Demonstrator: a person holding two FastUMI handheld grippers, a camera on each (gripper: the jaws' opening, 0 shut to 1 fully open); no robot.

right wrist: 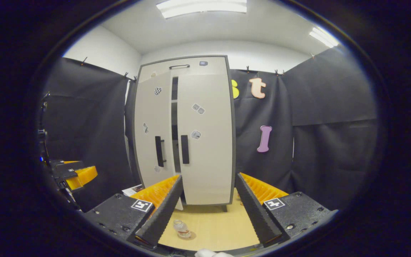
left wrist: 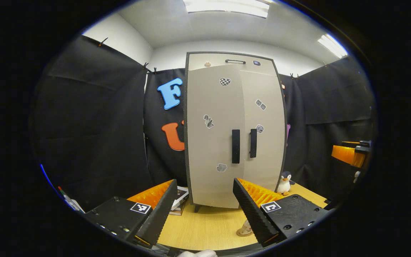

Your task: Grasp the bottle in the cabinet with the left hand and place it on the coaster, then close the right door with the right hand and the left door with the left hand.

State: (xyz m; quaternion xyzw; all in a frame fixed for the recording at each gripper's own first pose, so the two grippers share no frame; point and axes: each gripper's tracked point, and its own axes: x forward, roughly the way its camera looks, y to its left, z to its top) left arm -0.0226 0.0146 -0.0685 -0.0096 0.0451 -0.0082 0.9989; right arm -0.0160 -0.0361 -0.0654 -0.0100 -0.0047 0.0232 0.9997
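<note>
Now, left gripper view: wooden tabletop [left wrist: 209, 228], black cloth walls, white ceiling with light panels. Cabinet [left wrist: 234, 128] dead ahead, left door [left wrist: 214, 135] just short of flush, right door [left wrist: 264, 128] shut. Toy penguin [left wrist: 284, 182] right of cabinet foot, books [left wrist: 179, 200] left of it. Left gripper [left wrist: 203, 210] empty, fingers apart; bottle [left wrist: 245, 228] peeks beside its right finger.

Right gripper view: same cabinet, dark gap between doors. Bottle stands upright on coaster [right wrist: 187, 236], in front of cabinet. Right gripper [right wrist: 209, 210] empty, fingers spread. Left gripper at far left of cabinet.
</note>
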